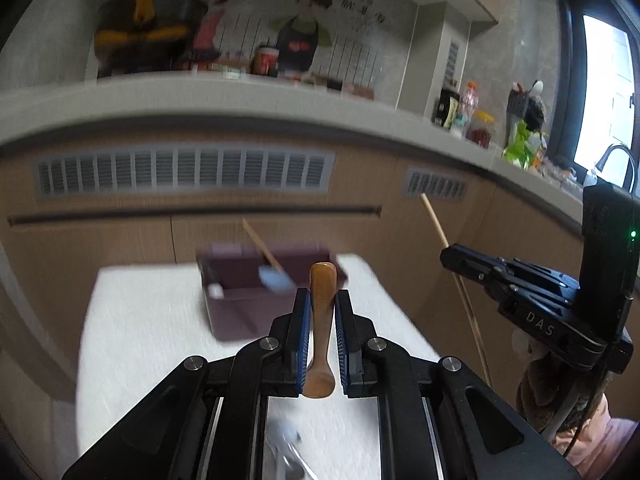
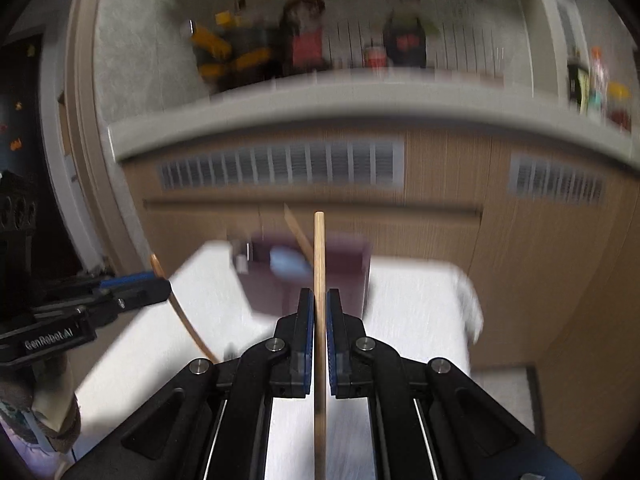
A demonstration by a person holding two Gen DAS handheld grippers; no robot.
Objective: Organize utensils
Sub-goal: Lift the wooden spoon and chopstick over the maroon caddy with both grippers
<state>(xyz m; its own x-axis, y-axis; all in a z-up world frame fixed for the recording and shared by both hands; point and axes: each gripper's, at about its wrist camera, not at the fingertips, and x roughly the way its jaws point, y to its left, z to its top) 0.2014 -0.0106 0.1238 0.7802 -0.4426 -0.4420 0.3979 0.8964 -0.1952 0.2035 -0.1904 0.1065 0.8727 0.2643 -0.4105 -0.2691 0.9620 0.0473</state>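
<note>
My left gripper [image 1: 322, 300] is shut on a brown wooden spoon [image 1: 322, 292], handle pointing forward, above the white table [image 1: 152, 320]. My right gripper [image 2: 319, 298] is shut on a thin wooden chopstick [image 2: 319, 248] that stands upright between the pads. A dark purple utensil box [image 1: 248, 300] sits at the far side of the table, with a blue-headed spatula [image 1: 274, 276] leaning in it. The box also shows in the right wrist view [image 2: 280, 280]. Each gripper shows in the other's view: the right one [image 1: 452, 256], the left one [image 2: 160, 284].
Wooden cabinets with grey vents [image 1: 184, 174] stand behind the table under a grey counter [image 1: 240, 92] with bottles and jars. A metal utensil [image 1: 288, 452] lies blurred on the table near me. A sink tap [image 1: 618, 156] is at far right.
</note>
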